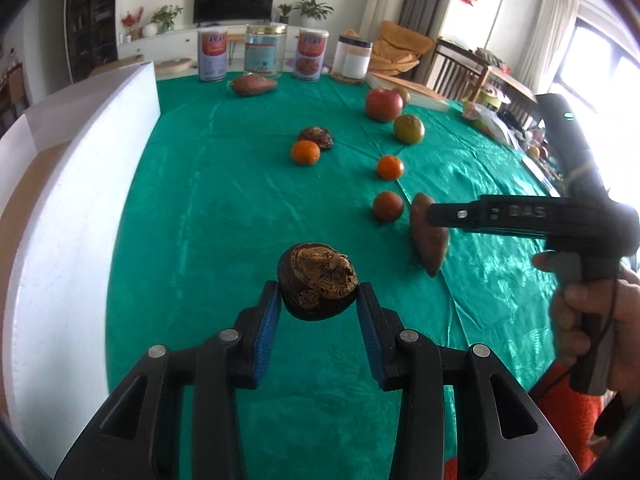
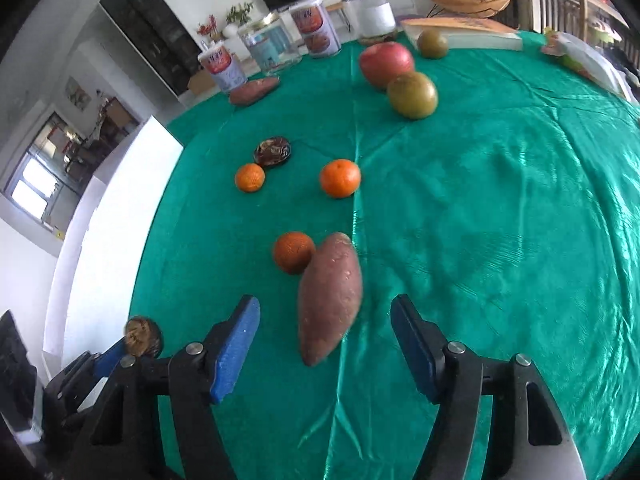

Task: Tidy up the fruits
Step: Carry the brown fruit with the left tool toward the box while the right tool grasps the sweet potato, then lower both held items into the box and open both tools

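- A dark brown shrivelled fruit (image 1: 318, 282) sits clamped between the blue pads of the left claw (image 1: 318, 300), lifted above the green surface (image 1: 224, 208).
- The right claw (image 2: 324, 320) stands partly open with nothing gripped; a sweet potato (image 2: 330, 294) lies on the surface between its fingers, touching neither.
- A dark orange (image 2: 293, 252) touches the potato's far end.
- Beyond lie two tangerines, another brown fruit, a red apple and a green fruit.

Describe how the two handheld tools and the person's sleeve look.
Each tool, left and right, has black angular linkage arms with round silver pivot pins and flat blue textured pads. Seen from the left wrist view, the right one is a black pistol-grip body bearing pale lettering and a small green light. The sleeve is orange-red.
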`<move>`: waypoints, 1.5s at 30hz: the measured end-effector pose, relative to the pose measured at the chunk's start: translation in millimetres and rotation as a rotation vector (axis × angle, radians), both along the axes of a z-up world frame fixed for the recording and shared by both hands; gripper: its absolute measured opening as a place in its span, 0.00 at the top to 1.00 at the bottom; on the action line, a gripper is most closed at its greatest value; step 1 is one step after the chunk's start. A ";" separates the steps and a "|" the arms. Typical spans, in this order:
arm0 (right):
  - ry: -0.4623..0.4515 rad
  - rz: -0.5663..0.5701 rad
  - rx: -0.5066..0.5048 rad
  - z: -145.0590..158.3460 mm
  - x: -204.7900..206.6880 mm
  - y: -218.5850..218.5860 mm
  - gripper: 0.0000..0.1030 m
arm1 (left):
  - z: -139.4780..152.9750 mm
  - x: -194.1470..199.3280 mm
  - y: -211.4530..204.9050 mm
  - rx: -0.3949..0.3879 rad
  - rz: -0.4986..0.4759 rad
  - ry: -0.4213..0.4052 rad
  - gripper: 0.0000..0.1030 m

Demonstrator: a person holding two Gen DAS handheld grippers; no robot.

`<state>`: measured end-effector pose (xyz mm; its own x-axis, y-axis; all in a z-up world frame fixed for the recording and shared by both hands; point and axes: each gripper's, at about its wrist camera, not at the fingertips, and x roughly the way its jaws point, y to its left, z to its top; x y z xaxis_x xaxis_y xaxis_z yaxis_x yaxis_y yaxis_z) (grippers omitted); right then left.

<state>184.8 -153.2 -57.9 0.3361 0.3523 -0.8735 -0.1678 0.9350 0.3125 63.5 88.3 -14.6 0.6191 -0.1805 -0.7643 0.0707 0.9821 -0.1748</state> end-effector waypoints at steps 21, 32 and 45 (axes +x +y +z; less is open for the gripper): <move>0.139 -0.045 0.534 23.1 -31.8 0.2 0.61 | 104.0 -56.2 101.7 -0.161 0.107 -0.121 0.62; 0.038 0.449 0.537 85.4 -59.5 278.5 0.61 | 66.5 -68.9 241.4 0.058 0.549 -0.032 0.62; -0.056 0.625 0.107 35.7 -99.7 391.9 0.61 | 14.0 -68.4 267.5 0.090 0.583 0.123 0.61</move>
<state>85.1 238.6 -22.2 0.0829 0.5812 -0.8095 -0.6902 0.6194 0.3741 -5.0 355.9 -0.6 0.5031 0.2305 -0.8329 -0.4990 0.8644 -0.0622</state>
